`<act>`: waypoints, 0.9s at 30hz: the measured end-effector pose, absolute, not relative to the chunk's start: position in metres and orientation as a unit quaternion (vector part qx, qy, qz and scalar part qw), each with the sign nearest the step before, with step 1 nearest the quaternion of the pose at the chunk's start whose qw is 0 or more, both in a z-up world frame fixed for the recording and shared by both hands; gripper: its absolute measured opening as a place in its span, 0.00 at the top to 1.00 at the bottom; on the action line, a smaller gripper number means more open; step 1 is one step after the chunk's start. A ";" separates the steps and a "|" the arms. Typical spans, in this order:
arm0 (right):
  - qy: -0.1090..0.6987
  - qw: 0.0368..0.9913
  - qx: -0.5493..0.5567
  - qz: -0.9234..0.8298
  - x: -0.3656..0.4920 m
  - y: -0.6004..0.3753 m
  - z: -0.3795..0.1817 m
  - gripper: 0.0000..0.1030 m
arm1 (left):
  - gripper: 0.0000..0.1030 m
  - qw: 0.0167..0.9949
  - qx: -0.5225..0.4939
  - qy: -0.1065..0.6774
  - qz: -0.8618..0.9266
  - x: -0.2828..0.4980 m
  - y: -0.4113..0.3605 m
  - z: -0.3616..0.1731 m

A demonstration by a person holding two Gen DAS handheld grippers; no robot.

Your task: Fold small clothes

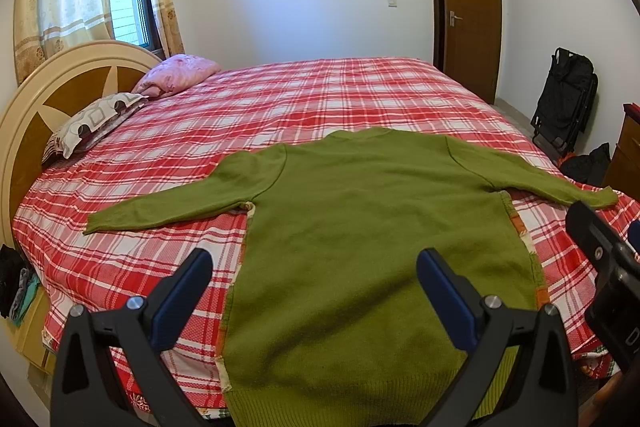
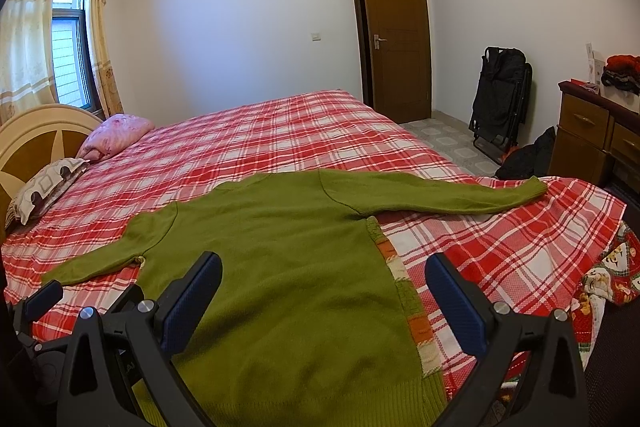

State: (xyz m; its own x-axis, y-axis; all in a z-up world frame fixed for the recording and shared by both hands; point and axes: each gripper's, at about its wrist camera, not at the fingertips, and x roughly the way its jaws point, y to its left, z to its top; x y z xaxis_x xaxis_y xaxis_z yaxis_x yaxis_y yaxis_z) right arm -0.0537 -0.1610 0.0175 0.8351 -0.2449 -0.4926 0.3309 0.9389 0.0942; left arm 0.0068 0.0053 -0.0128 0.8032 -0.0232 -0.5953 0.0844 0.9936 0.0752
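A green knitted sweater (image 1: 360, 227) (image 2: 288, 267) lies flat on the red plaid bed (image 1: 320, 95) (image 2: 280, 131), hem toward me, both sleeves spread out to the sides. My left gripper (image 1: 314, 267) hovers open above the sweater's lower body, near the hem. In the right wrist view my right gripper (image 2: 324, 271) is open over the sweater's right side edge, where a patterned underlayer (image 2: 404, 291) peeks out. Neither gripper holds cloth. The left gripper's body (image 2: 36, 301) shows at the left edge of the right wrist view; the right one (image 1: 604, 267) shows at the right edge of the left wrist view.
Two pillows (image 1: 120, 103) lie by the wooden headboard (image 1: 52, 99) at the left. A brown door (image 2: 394, 35), a folded black chair (image 2: 500, 95), a dark bag (image 2: 528, 155) and a wooden dresser (image 2: 592, 131) stand to the right of the bed.
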 end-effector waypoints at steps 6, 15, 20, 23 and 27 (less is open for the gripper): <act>0.246 0.953 0.091 -0.152 -0.053 -0.161 0.017 0.01 | 0.00 0.948 0.048 0.313 -0.028 0.007 0.006 -0.013; 0.253 0.951 0.096 -0.152 -0.050 -0.164 0.014 0.01 | 0.00 0.947 0.051 0.316 -0.028 0.008 0.007 -0.016; 0.251 0.950 0.094 -0.158 -0.049 -0.166 0.012 0.01 | 0.00 0.947 0.050 0.317 -0.029 0.009 0.006 -0.017; 0.252 0.950 0.086 -0.166 -0.045 -0.167 0.007 0.01 | 0.00 0.946 0.047 0.320 -0.031 0.011 0.005 -0.020; 0.263 0.945 0.072 -0.183 -0.034 -0.179 -0.006 0.01 | 0.00 0.943 0.043 0.330 -0.033 0.015 0.005 -0.026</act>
